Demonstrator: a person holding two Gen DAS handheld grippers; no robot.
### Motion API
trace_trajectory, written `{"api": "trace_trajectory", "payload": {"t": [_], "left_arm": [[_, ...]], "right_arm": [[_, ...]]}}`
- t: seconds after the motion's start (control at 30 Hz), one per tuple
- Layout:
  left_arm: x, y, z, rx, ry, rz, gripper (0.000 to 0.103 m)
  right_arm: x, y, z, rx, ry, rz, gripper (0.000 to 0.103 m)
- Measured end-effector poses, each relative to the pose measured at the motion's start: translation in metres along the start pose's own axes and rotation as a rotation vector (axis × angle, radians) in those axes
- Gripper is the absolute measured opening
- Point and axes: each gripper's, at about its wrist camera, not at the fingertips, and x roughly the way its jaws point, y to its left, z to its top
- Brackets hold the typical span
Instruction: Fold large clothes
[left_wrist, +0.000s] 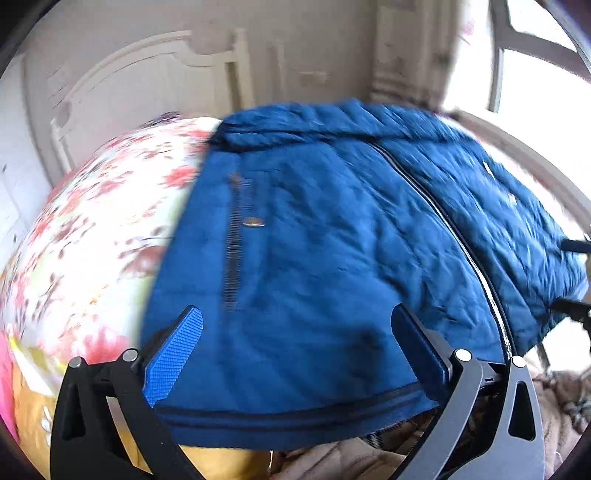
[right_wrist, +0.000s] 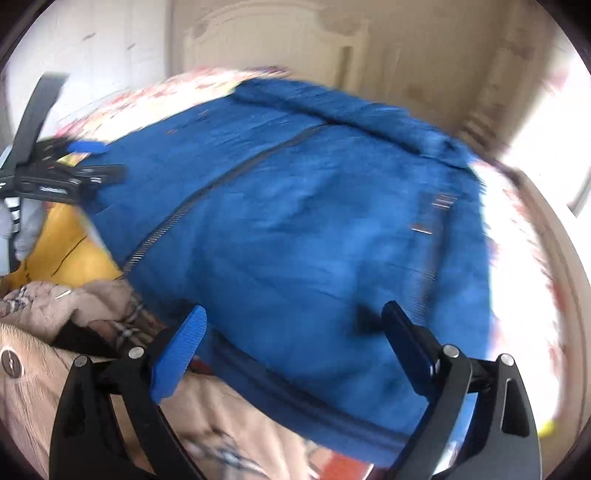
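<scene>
A blue quilted jacket (left_wrist: 314, 236) lies spread on the bed, front up, zipper closed down its middle, collar toward the headboard. It also fills the right wrist view (right_wrist: 314, 206). My left gripper (left_wrist: 295, 325) is open, its blue fingers wide apart just above the jacket's left hem. My right gripper (right_wrist: 291, 325) is open too, over the hem on the jacket's right side. The left gripper also shows at the left edge of the right wrist view (right_wrist: 74, 162). Both views are motion-blurred.
The bed has a floral sheet (left_wrist: 96, 221) and a cream headboard (left_wrist: 155, 74). A yellow cloth (right_wrist: 62, 243) and a beige garment pile (right_wrist: 55, 302) lie near the jacket's hem. A bright window (left_wrist: 535, 55) is at the right.
</scene>
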Motion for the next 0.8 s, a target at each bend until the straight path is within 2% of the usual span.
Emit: {"api": "trace_trajectory", "payload": {"t": [0.07,0.17,0.23,0.3,0.37,0.47,0.57,0.6,0.63,0.67,0.7,0.73,0.77,0.8], "left_arm": [[-0.001,0.022,-0.003,-0.074,0.004,0.004,0.099],[0.009,0.055,-0.013,-0.173,0.051,0.033,0.098],[0.015,0.062,-0.018,-0.193,0.071,0.010,0.098],[0.018,0.059,-0.021,-0.172,0.061,0.016,0.098],[0.021,0.056,-0.020,-0.155,0.069,0.011,0.098],[0.020,0.047,-0.017,-0.138,0.076,-0.033,0.097],[0.022,0.039,-0.017,-0.114,0.095,-0.025,0.097],[0.023,0.038,-0.016,-0.111,0.100,-0.021,0.097],[0.024,0.037,-0.015,-0.106,0.104,-0.015,0.089],[0.023,0.035,-0.013,-0.102,0.103,-0.017,0.073],[0.019,0.035,-0.012,-0.096,0.090,-0.033,0.060],[0.014,0.036,-0.011,-0.103,0.079,-0.058,0.042],[0.012,0.038,-0.012,-0.114,0.077,-0.083,0.034],[0.009,0.041,-0.014,-0.132,0.071,-0.117,0.032]], "right_arm": [[-0.016,-0.033,-0.014,0.116,-0.017,-0.054,0.094],[-0.025,-0.073,-0.036,0.257,0.009,-0.080,0.094],[-0.024,-0.090,-0.050,0.317,0.033,-0.094,0.094],[-0.021,-0.097,-0.058,0.367,0.035,-0.059,0.092],[-0.015,-0.095,-0.058,0.372,0.029,-0.057,0.089],[-0.010,-0.081,-0.051,0.333,0.018,-0.027,0.069],[-0.006,-0.072,-0.046,0.298,0.030,-0.051,0.068],[-0.005,-0.074,-0.046,0.299,0.029,-0.045,0.063],[-0.006,-0.074,-0.046,0.297,0.025,-0.040,0.057],[-0.006,-0.075,-0.046,0.288,0.017,-0.026,0.044],[-0.008,-0.073,-0.046,0.280,0.004,-0.005,0.035],[-0.009,-0.073,-0.048,0.278,-0.005,0.000,0.030],[-0.011,-0.075,-0.048,0.280,-0.011,0.001,0.023],[-0.013,-0.076,-0.048,0.287,-0.019,0.016,0.019]]}}
